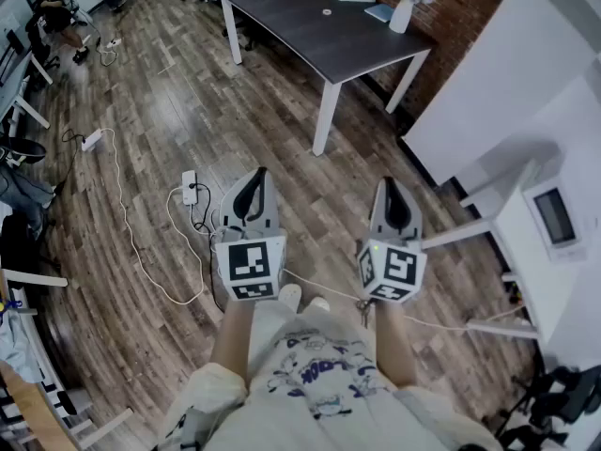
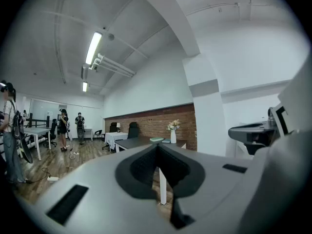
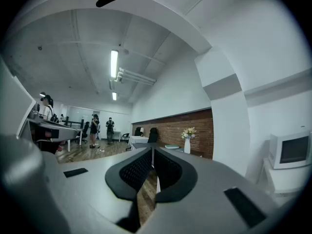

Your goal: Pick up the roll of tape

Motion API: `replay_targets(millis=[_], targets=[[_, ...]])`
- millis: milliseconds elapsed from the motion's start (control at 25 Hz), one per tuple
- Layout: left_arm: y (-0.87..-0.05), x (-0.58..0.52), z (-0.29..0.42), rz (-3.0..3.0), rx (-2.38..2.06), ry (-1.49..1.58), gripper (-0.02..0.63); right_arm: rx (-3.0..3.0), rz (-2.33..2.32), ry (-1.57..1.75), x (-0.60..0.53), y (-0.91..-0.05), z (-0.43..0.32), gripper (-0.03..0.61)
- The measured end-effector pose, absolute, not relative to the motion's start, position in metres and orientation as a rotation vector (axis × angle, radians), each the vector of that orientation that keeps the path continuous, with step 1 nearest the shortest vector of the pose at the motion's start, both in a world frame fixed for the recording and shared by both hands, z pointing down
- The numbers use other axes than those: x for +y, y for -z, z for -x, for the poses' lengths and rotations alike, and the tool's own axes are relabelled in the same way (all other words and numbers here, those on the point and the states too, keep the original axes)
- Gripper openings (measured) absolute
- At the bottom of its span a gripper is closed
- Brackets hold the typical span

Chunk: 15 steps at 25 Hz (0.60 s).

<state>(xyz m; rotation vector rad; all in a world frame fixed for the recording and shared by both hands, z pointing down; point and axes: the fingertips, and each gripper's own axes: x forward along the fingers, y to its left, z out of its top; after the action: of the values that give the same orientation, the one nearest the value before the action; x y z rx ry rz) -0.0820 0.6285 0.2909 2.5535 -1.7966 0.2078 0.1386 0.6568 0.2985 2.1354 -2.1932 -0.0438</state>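
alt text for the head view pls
From above, a person standing on a wood floor holds the left gripper and right gripper, jaws together and empty, facing a dark table carrying a vase of flowers. Cables trail across the floor at left.

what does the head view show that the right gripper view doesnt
Only the head view: both claws from above, left claw and right claw, the white cable and power strip on the floor, and a small ring on the dark table, possibly the roll of tape.
Only the right gripper view: the ceiling light, people standing far off, and a close look along the right claw, shut and empty.
Both: the dark table and the white vase of flowers.
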Motion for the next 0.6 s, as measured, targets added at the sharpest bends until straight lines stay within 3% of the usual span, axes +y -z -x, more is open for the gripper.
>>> replay_targets(millis=[600], targets=[[-0.296, 0.609, 0.093, -2.543, -1.800, -0.202, 0.002, -2.174, -2.169, 0.033, 0.639, -0.302, -0.134, 0.017]])
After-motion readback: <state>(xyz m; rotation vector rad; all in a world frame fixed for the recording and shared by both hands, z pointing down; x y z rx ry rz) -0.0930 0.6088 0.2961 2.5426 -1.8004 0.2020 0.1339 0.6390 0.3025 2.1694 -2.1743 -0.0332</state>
